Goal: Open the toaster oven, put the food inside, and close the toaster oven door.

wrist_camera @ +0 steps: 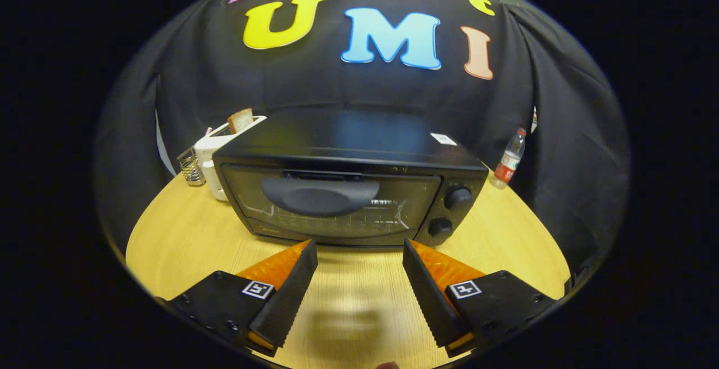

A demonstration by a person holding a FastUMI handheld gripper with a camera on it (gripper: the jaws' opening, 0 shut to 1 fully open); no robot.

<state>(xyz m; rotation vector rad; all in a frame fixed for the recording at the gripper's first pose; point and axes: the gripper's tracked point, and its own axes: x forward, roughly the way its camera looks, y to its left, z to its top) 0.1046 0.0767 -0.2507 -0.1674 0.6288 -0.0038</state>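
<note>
Wooden table [185, 245] stretched bare between the fingers of the gripper [360, 256], which were spread wide and grasping nothing. Just beyond the fingertips stood the oven [348, 189], its long side facing them square, door [331, 206] shut, its handle [320, 196] lying crosswise a little left of the gap. Farther left, behind the oven, bread [240, 119] stuck up from a toaster [216, 153]; through the glass I could not tell of any food inside

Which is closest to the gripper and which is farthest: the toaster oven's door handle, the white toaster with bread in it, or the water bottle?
The gripper is open, holding nothing.
1. Toaster oven door handle: just ahead of the fingers, on the shut door.
2. White toaster: behind the oven's left corner.
3. Water bottle: behind the oven's right side, by the cloth wall.
Toaster and bottle are close to call.
</note>
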